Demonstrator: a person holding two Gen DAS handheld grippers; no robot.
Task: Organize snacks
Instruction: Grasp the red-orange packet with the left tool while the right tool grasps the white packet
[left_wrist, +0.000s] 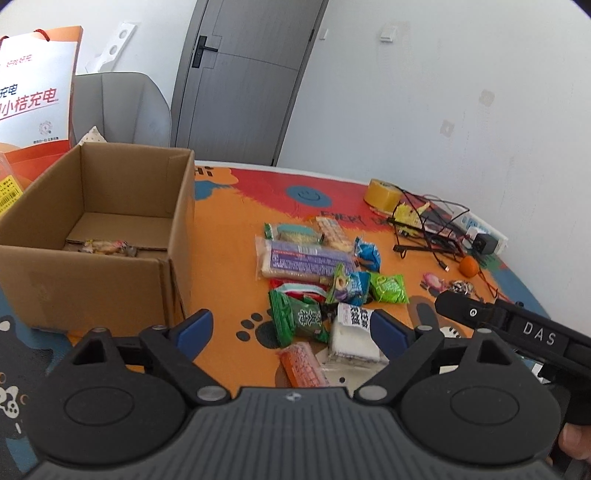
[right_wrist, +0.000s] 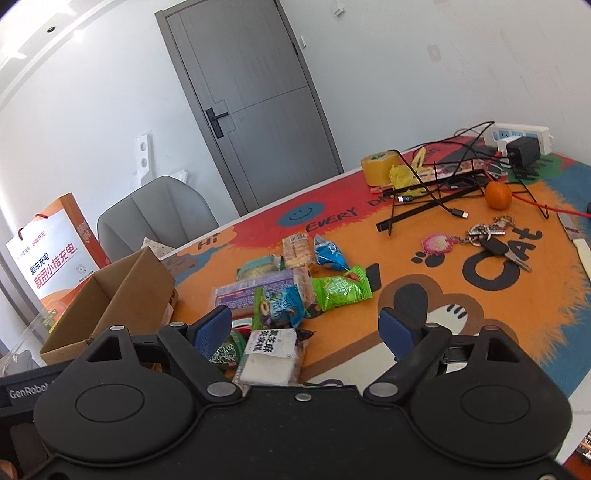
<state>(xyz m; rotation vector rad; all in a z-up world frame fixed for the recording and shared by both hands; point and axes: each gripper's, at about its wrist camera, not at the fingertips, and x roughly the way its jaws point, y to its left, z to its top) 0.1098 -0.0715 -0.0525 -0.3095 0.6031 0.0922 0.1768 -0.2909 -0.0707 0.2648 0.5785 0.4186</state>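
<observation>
While both grippers hover over the mat, these lines hold:

Left gripper (left_wrist: 291, 330): jaws spread wide, nothing between the blue pads (left_wrist: 195, 328); it hangs above the near end of the snack pile, right of the box.

Right gripper (right_wrist: 306, 330): jaws spread, holding nothing; it hangs over the pile's near right edge, further from the box than the left one. Its black body reaches into the left wrist view from the right.

Box (left_wrist: 110, 266): open cardboard carton, upright on the mat; one wrapped snack (left_wrist: 107, 246) lies on its floor.

Snack pile (left_wrist: 314, 258): loose packets on the mat, right of the box and apart from it.

White packet (right_wrist: 271, 356): nearest end of the pile, black print on top, touching a dark green packet (left_wrist: 301, 319) on its box side.

Long purple pack (left_wrist: 306, 260): mid-pile, lying crosswise, partly under a blue-green packet (left_wrist: 349, 286).

Light green packet (right_wrist: 341, 288): pile's far side from the box.

Orange wafer pack (left_wrist: 303, 365): near end, just beside the white packet, on the box side.

Tape roll (left_wrist: 382, 192): far from the box, beyond the pile.

Orange (right_wrist: 498, 195): well beyond the pile, among the cables (right_wrist: 436, 192).

Keys (right_wrist: 491, 240): near the orange, on the mat.

Bag (left_wrist: 37, 92): stands behind the box.
</observation>
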